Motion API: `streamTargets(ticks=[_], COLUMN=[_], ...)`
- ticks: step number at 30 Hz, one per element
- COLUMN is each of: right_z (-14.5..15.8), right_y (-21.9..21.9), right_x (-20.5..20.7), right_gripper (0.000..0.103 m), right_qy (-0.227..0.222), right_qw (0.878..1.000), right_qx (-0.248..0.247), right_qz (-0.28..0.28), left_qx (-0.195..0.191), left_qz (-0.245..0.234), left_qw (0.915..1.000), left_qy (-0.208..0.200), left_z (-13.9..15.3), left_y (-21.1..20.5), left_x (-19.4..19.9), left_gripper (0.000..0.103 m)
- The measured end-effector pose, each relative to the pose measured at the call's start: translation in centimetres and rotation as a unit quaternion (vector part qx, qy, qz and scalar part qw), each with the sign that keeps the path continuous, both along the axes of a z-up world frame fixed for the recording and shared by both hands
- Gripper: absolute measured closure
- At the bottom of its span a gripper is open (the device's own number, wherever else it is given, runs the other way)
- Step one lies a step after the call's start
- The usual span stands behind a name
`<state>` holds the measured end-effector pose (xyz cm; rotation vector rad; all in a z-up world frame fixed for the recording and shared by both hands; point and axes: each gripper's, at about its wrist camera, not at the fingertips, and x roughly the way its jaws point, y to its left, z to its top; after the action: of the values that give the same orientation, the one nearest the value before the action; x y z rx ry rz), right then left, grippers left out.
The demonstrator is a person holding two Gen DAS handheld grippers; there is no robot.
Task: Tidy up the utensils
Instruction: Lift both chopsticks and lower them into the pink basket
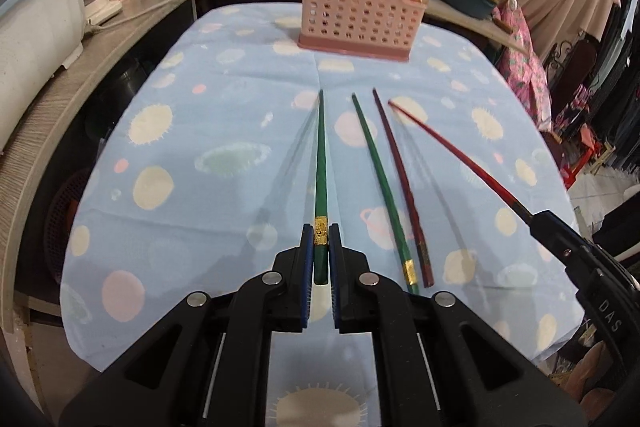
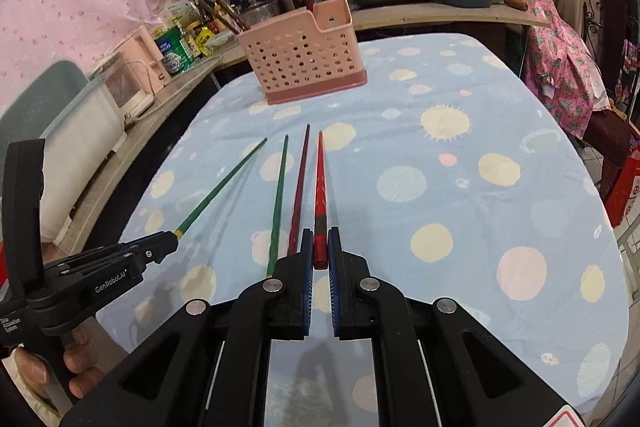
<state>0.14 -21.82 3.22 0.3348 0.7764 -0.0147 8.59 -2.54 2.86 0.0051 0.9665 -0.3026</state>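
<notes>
Gripping slim tapered green chopstick (image 1: 320, 163), left hand-held gripper (image 1: 320, 247), perforated pink plastic holder (image 1: 356, 15)

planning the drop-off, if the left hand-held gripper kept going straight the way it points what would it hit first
Probably the tablecloth: the left hand-held gripper, shut on a green chopstick, tilts downward, so the tip would likely touch cloth short of the pink utensil basket. Depth is unclear.

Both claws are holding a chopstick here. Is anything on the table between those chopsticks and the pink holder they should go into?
Nothing visible. The left claw grips a green chopstick, the right claw a red chopstick. Only bare blue patterned tablecloth lies ahead up to the pink perforated plastic holder. The two chopsticks still on the cloth lie alongside, not across the way.
</notes>
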Motion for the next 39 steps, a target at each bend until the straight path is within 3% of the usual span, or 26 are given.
streamTargets(ticks=[13, 27, 34, 39], right_z=[9.0, 13.7, 16.6, 19.8], right_y=[-3.3, -5.7, -6.8, -7.5], right_x=[1.5, 6.0, 10.2, 13.7], right_gripper=[0.096, 0.096, 0.096, 0.096], right_qy=[-0.106, -0.159, -0.191, -0.229], right_qw=[0.994, 0.986, 0.98, 0.971], right_qx=[0.005, 0.007, 0.021, 0.036], right_qz=[-0.03, -0.042, -0.044, -0.05], left_qx=[-0.052, -0.071, -0.085, -0.107], left_qz=[0.031, 0.036, 0.037, 0.04], left_qw=[0.9955, 0.9902, 0.9826, 0.971], left_qy=[-0.072, -0.115, -0.161, -0.21], left_z=[8.4, 13.8, 18.2, 22.7], left_y=[2.7, 1.9, 0.6, -0.5], left_x=[2.3, 8.3, 11.7, 14.5], left_gripper=[0.096, 0.096, 0.096, 0.096])
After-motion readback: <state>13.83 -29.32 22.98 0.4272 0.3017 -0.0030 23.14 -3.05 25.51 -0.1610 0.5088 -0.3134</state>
